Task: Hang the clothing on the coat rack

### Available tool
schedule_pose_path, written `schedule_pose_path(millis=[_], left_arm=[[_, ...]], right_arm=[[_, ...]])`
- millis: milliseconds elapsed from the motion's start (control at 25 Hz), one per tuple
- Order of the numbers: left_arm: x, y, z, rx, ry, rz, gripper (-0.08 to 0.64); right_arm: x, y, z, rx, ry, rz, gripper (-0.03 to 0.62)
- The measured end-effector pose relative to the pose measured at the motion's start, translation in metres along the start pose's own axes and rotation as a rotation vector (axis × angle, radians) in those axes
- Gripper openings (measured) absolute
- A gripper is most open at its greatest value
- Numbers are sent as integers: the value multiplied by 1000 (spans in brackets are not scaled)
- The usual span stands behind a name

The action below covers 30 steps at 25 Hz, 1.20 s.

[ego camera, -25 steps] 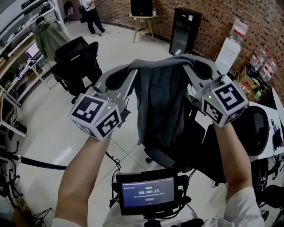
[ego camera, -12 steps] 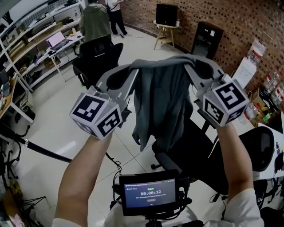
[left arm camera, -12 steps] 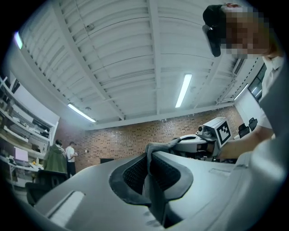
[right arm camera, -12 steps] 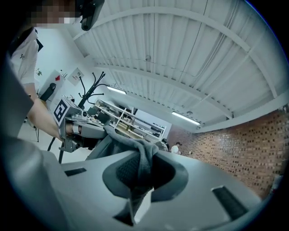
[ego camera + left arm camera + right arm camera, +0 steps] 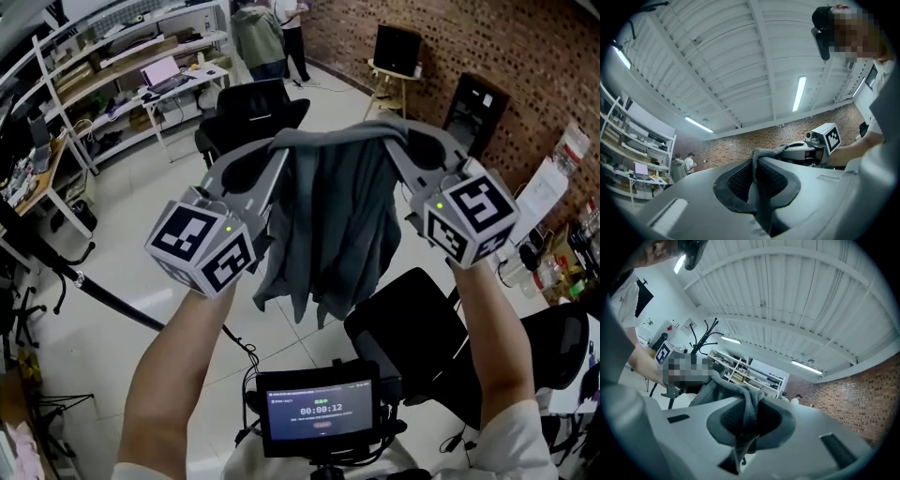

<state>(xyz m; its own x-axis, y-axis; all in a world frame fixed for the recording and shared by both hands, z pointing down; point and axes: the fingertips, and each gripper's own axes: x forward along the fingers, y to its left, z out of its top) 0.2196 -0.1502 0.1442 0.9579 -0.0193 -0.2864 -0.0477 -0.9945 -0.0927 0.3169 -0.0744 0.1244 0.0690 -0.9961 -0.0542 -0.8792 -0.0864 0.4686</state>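
Observation:
I hold a grey garment up in the air, stretched between both grippers. My left gripper is shut on its left top edge, and my right gripper is shut on its right top edge. The cloth hangs down in folds between them. In the left gripper view the grey fabric is pinched between the pads of the left gripper. The right gripper view shows cloth bunched in the right gripper. A black coat rack with branching hooks stands beyond it.
Black office chairs stand below the garment and at the lower right. Shelves and desks line the left side, and a brick wall runs along the right. People stand at the far end. A small screen sits below my arms.
The room has slid rightward across the head view as the view turned left. Both grippers keep their hold, and the garment's hem has swung slightly left.

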Motion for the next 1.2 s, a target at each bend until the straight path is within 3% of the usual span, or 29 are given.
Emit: schedule_pose_path(millis=[440,880,1200], left_arm=[[-87,86,32,22,-26,149,11],[-180,161,38,53,-1,290,11],[-270,190,59,83,-3,394,11]], right_arm=[[87,78,63,-43,-90,144,21],[165,167,112,-41,-185,284,20],[202,246,155,-29,-268,376,20]])
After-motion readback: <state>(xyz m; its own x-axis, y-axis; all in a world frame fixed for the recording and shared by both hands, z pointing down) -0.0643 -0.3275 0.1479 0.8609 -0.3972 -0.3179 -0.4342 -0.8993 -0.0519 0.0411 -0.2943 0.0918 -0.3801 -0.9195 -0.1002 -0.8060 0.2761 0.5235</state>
